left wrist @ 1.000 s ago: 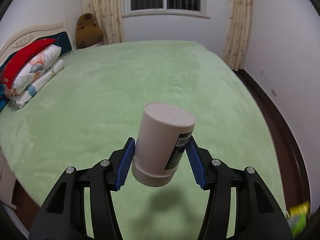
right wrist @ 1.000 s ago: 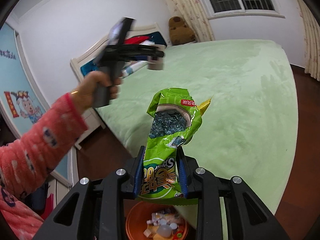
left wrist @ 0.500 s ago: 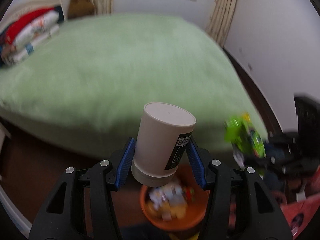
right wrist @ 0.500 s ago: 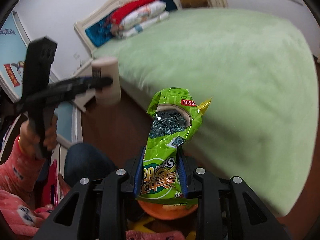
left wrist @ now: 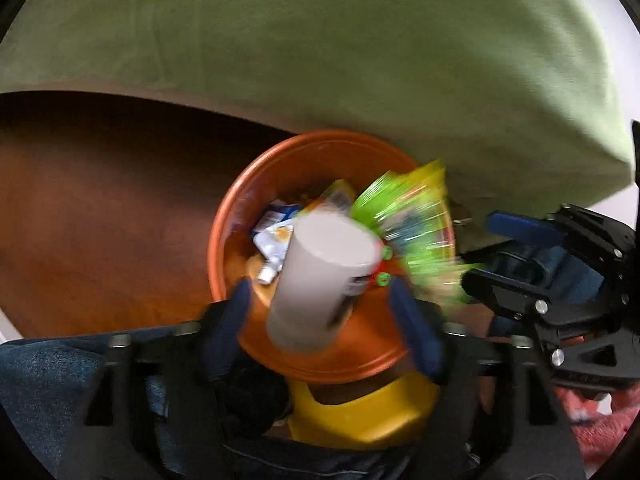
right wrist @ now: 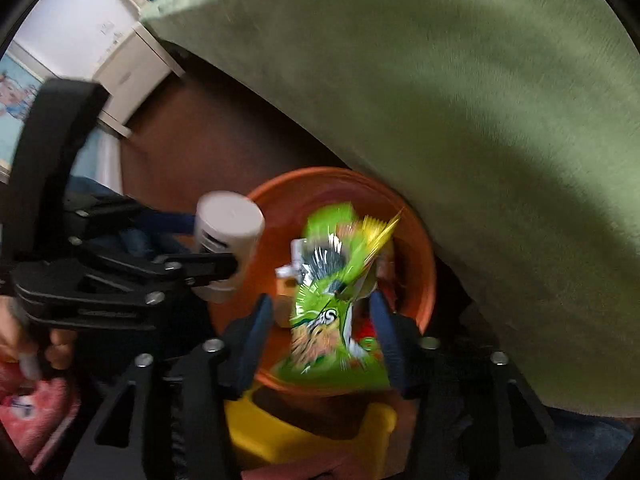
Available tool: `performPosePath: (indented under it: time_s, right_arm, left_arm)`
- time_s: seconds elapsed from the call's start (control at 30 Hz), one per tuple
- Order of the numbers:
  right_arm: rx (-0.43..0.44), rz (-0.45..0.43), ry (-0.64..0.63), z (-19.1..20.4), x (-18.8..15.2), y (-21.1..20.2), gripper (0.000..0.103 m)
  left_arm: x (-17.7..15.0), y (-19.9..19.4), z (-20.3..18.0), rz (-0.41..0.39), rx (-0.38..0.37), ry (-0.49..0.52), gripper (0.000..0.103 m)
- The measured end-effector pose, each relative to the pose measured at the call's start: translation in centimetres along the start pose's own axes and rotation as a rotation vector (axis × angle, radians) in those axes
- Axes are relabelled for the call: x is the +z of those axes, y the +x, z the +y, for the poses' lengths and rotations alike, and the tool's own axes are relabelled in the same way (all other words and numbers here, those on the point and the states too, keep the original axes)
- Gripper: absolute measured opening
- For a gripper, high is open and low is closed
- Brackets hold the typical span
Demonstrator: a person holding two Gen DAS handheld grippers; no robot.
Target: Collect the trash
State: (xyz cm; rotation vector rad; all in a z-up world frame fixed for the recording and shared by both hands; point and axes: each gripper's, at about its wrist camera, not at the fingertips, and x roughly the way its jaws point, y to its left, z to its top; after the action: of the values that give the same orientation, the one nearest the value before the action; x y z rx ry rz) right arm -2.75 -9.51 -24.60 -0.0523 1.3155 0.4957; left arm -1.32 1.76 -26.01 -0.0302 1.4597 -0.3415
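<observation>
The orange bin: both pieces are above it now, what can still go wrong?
1. The white cup sits free between the left gripper, whose jaws have just been opening, near the orange bin rim; it may bounce out.
2. The green snack bag, loose in the opening right gripper, could drift onto the floor.

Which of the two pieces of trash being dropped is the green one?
The crinkled snack bag between the right gripper pads; the other, at the left gripper, is a plain white cup.

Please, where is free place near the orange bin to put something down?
Bare brown floor lies left of the orange bin, below the green bed. Crowded: the bin's inside holds wrappers, and a yellow stool sits on its near side.
</observation>
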Motion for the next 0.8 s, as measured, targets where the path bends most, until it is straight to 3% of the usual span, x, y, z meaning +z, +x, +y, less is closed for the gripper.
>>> performPosePath:
  time_s: [0.03, 0.17, 0.53, 0.8]
  right_arm:
    - [-0.010, 0.002, 0.003, -0.1, 0.1, 0.2, 0.068]
    - [-0.003, -0.004, 0.032, -0.9, -0.4, 0.1, 0.075]
    - [0.006, -0.039, 0.063, -1.4, -1.6, -1.1, 0.076]
    - [0.028, -0.153, 0.078, -1.6, -0.3, -5.8, 0.076]
  left_arm:
    - [0.4, 0.0, 0.3, -0.003, 0.009, -0.017, 0.083]
    - [0.2, 0.2, 1.4, -0.010, 0.039, -0.053, 0.084]
    - [-1.9, -1.4, 1.9, -0.049, 0.093, -0.034, 0.084]
    - [-1.1, -5.6, 1.4, -0.158, 0.135, -0.013, 0.084]
